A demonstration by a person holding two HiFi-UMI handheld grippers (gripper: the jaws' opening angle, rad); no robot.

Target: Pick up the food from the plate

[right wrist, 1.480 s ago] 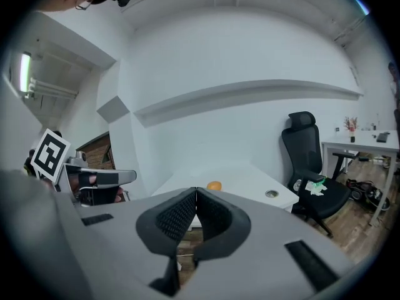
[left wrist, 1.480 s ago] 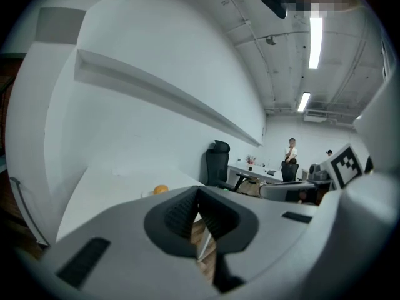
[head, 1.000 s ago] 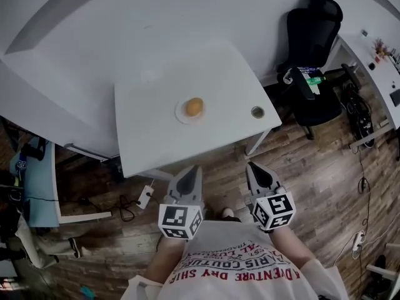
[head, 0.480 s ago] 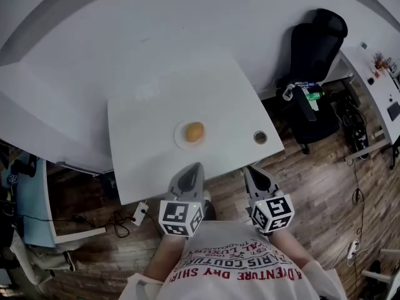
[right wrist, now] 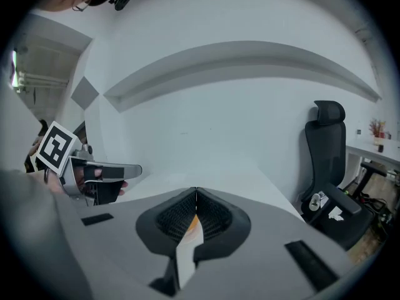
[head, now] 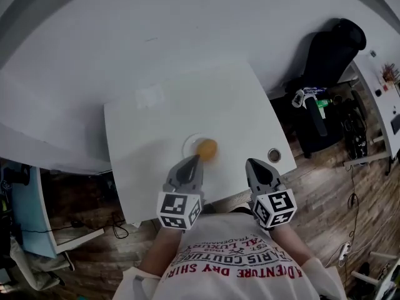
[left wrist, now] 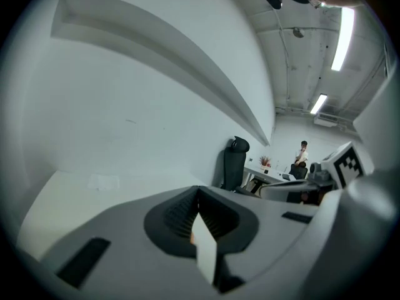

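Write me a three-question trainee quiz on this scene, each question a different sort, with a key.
1. True or false: the left gripper is shut on the round orange food item.
2. Where does the small round dark container stand? A: on the dish with the food. B: on the white table, near its right edge. C: on the wooden floor.
3. Fill in: the food rests on a round white ____.
Key: 1 false, its jaws are together and empty; 2 B; 3 plate.
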